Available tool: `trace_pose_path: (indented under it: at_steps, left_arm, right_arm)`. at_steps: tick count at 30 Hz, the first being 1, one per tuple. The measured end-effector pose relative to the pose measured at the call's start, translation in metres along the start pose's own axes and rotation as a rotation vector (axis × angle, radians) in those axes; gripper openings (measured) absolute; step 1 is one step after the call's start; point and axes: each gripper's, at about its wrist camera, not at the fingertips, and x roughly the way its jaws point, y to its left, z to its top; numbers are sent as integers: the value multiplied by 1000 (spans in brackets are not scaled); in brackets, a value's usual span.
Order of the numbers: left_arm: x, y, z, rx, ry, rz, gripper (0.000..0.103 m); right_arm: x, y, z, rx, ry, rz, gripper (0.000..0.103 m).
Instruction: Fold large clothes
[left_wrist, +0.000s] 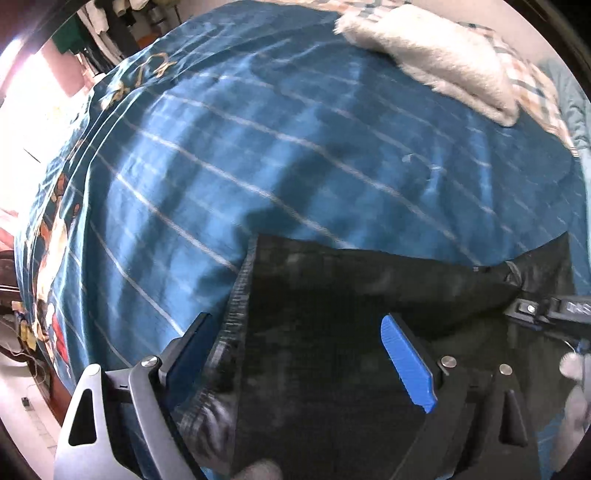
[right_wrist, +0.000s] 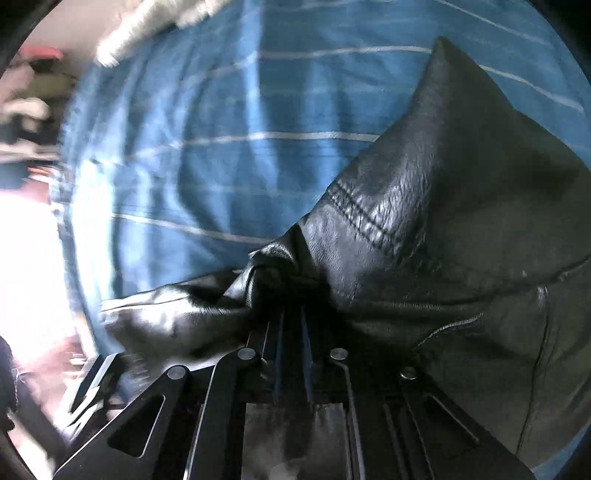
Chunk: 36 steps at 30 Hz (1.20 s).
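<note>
A black leather jacket (left_wrist: 332, 332) lies on the blue striped bedsheet (left_wrist: 258, 147) at the near edge of the bed; its ribbed hem (left_wrist: 232, 314) runs along its left side. My left gripper (left_wrist: 295, 328) is open just above the jacket, its blue-padded fingers (left_wrist: 402, 358) spread over the hem area. The right gripper shows at the right edge of the left wrist view (left_wrist: 532, 308). In the right wrist view my right gripper (right_wrist: 291, 299) is shut on a bunched fold of the jacket (right_wrist: 443, 221), which rises in a peak to the right.
A white fluffy blanket (left_wrist: 436, 59) lies at the far side of the bed on checked bedding (left_wrist: 532, 85). Hanging clothes (left_wrist: 107, 26) and bright light are at the upper left. The bed's left edge (left_wrist: 48, 240) drops to the floor.
</note>
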Motion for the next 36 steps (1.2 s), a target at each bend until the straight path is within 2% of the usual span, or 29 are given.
trace_pose_path:
  at_steps: [1,2,4,5,8,11,14,16,19,21,22,24,25,29,32,34,36]
  left_arm:
    - [-5,-8,-1,10,-6,-14,91]
    - [-10,-17,-3,24,-12,-24,91]
    - [-13,-41,-6,55,-5,-27,91]
    - [-12,-55,-9,68,2,-30,91]
    - [3,-88,-14,84,41,-36,91]
    - [36,-116,-20,124,92,-20,92]
    - [55,-120,-23,136,79,7,103]
    - [57,-112,-22,129,78,-48,103]
    - [60,-101,-20,125,74,-116,103]
    - [61,-97,-20,119,62,-133,103]
    - [62,-97,-20,116,57,-133,103]
    - [62,-98,-19,122,54,-125,103]
    - [62,-97,-19,122,57,-120,103]
    - [62,-102,-14,124,74,-103,103]
    - [67,-115,-2,149,65,-97,103]
    - [70,-117,5,146,78,-111,103]
    - [73,-117,12,146,91,-130,103]
  right_arm:
    - [-26,-14,-12,31,-47,46,25]
    - [-42,-25,-20,53,-79,65,47]
    - [-92,-67,-58,153,-183,51,74]
    - [-103,-83,-71,197,-206,44,74]
    - [-130,-164,-133,454,-251,64,74]
    - [-116,-220,-164,578,-297,161,74]
    - [-92,-255,-161,644,-347,305,74]
    - [-78,-272,-150,654,-381,381,74]
    - [-63,-277,-132,679,-436,481,76]
    - [-55,-269,-122,668,-465,508,76]
    - [-53,-265,-119,659,-477,519,72]
    - [-54,-257,-114,633,-481,522,44]
    - [-57,-254,-114,630,-490,529,25]
    - [-84,-231,-112,596,-524,552,20]
    - [-120,-182,-106,474,-545,578,19]
    - [-142,-156,-105,387,-545,573,19]
    - [-157,-113,-97,270,-532,555,19]
